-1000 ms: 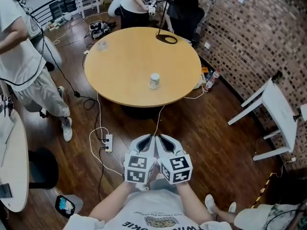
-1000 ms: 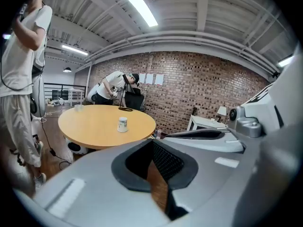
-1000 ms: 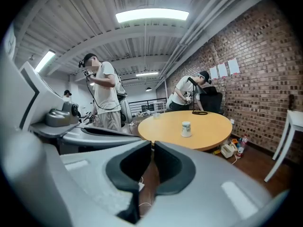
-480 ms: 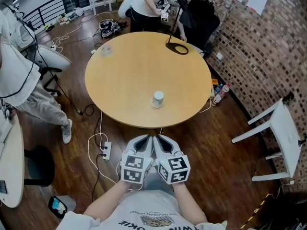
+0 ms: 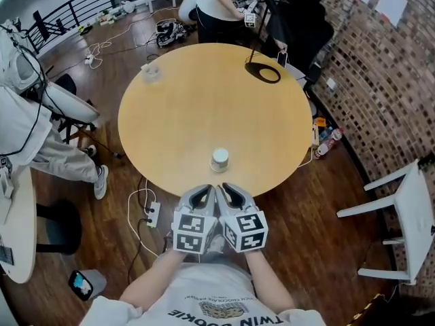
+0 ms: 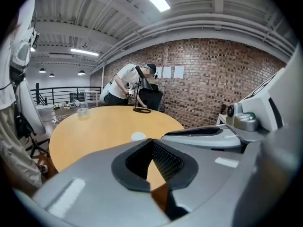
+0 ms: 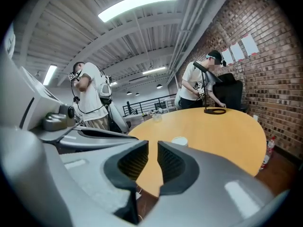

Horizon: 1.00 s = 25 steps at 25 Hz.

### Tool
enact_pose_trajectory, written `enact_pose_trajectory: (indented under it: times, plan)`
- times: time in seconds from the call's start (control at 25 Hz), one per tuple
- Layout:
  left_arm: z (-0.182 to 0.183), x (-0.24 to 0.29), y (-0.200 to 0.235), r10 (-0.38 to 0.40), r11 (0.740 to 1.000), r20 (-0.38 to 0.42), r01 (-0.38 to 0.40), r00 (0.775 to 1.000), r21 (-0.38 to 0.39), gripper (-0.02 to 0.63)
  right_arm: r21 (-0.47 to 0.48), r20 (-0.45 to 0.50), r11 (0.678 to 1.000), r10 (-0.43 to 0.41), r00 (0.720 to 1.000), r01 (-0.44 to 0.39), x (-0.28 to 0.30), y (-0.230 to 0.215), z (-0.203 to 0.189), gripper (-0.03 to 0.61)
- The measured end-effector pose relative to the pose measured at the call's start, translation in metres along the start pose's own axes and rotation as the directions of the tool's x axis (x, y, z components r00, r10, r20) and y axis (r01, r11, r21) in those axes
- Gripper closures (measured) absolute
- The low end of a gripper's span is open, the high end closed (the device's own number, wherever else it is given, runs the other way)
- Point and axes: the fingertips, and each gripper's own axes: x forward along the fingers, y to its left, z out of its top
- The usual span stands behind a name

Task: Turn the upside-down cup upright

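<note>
A small white cup (image 5: 219, 159) stands upside-down on the round wooden table (image 5: 183, 114), close to its near edge. It also shows low and small as the cup (image 6: 138, 136) in the left gripper view and as the cup (image 7: 179, 140) in the right gripper view. My left gripper (image 5: 204, 195) and right gripper (image 5: 228, 191) are side by side just short of the table edge, pointing at the cup without touching it. The left gripper (image 6: 151, 143) has its tips together and holds nothing. The right gripper (image 7: 152, 149) is opening, with a narrow empty gap between its pads.
A black ring-shaped stand base (image 5: 262, 73) and a clear glass (image 5: 150, 70) sit at the table's far side. People stand at the far side and at the left. A power strip with cables (image 5: 153, 213) lies on the floor, and a white chair (image 5: 408, 209) stands by the brick wall.
Both grippers have travelled forward together to the table's near edge. The cup now lies just ahead of them.
</note>
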Motion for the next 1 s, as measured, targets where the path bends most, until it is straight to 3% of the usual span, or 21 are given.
enact_pose_trajectory:
  times: [0.4, 0.6, 1.0]
  plan:
    - [0.004, 0.052, 0.025, 0.017, 1.000, -0.048, -0.016, 0.999, 0.004, 0.607, 0.032, -0.062, 0.999, -0.018, 0.998, 0.020, 0.053, -0.044, -0.009, 0.452]
    - [0.005, 0.073, 0.048, 0.001, 1.000, -0.064, -0.001, 0.998, -0.007, 0.607, 0.004, -0.131, 0.997, -0.072, 0.989, 0.073, 0.089, -0.068, -0.029, 0.331]
    - [0.013, 0.105, 0.091, -0.083, 0.996, -0.092, 0.084, 0.992, 0.001, 0.607, -0.073, -0.198, 0.976, -0.214, 0.957, 0.203, 0.137, -0.095, -0.034, 0.316]
